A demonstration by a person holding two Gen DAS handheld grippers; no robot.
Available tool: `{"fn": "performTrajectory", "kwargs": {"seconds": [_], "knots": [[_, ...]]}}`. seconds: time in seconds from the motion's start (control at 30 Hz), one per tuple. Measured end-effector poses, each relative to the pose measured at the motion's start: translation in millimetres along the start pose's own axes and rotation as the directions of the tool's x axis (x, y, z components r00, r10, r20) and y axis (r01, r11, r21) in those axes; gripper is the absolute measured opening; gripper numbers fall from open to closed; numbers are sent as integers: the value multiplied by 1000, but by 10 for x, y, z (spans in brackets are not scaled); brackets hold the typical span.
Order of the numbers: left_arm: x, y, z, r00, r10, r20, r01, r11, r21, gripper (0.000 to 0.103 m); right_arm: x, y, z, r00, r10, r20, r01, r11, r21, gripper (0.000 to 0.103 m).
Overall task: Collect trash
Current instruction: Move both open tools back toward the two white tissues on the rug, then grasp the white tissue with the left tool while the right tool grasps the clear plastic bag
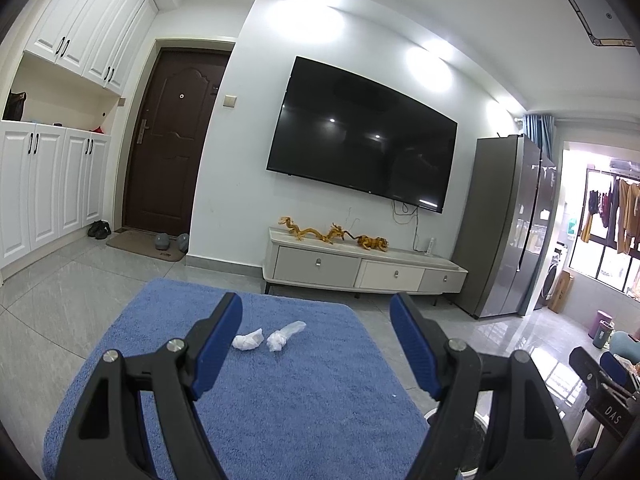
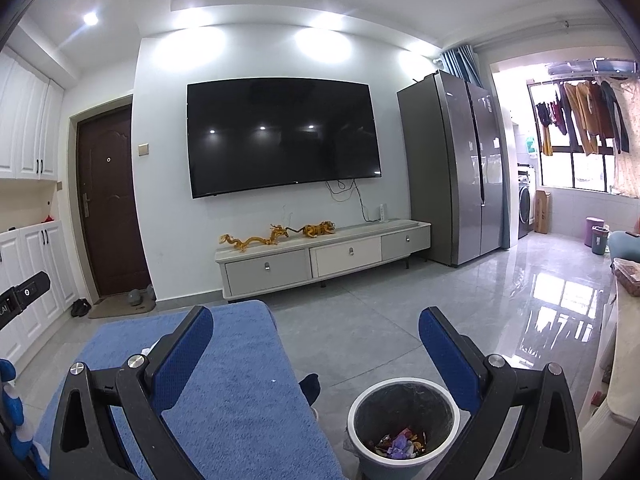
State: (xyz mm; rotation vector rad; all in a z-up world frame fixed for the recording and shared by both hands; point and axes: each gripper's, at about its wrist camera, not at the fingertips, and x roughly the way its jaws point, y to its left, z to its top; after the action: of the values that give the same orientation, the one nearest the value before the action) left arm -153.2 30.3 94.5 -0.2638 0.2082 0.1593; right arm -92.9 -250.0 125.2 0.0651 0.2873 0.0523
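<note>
Two crumpled white pieces of trash lie on a blue towel-covered table (image 1: 280, 400): one wad (image 1: 248, 340) at left and a twisted plastic piece (image 1: 284, 335) beside it. My left gripper (image 1: 316, 344) is open and empty, above the table just short of them. My right gripper (image 2: 316, 354) is open and empty, over the table's right edge and the floor. A grey trash bin (image 2: 402, 420) with a black liner and colourful scraps inside stands on the floor under the right gripper's right finger. The table also shows in the right wrist view (image 2: 240, 400).
A white TV cabinet (image 2: 320, 256) with toy dragons stands against the far wall under a big TV (image 2: 280, 136). A grey fridge (image 2: 452, 168) is at right. Tiled floor lies between table and cabinet. A pale counter edge (image 2: 624, 360) is at far right.
</note>
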Motion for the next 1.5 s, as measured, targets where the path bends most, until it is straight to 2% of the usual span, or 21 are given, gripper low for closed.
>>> {"fn": "performTrajectory", "kwargs": {"seconds": [0.53, 0.97, 1.1, 1.37, 1.5], "knots": [[192, 5, -72, 997, 4, -71, -2, 1000, 25, 75, 208, 32, -57, 998, 15, -53, -15, 1000, -1, 103], [727, 2, -333, 985, 38, -171, -29, 998, 52, 75, 679, 74, -343, 988, 48, -147, -48, 999, 8, 103], [990, 35, -462, 976, 53, -213, -42, 998, 57, 75, 850, 86, -414, 982, 61, -179, -59, 998, 11, 103], [1477, 319, -706, 952, 47, -304, -42, 999, 23, 75, 1277, 254, -599, 947, 116, -301, -125, 992, -11, 103], [1781, 558, -813, 931, 54, -362, -52, 999, 17, 75, 1541, 413, -638, 918, 179, -355, -193, 981, -5, 103]]}}
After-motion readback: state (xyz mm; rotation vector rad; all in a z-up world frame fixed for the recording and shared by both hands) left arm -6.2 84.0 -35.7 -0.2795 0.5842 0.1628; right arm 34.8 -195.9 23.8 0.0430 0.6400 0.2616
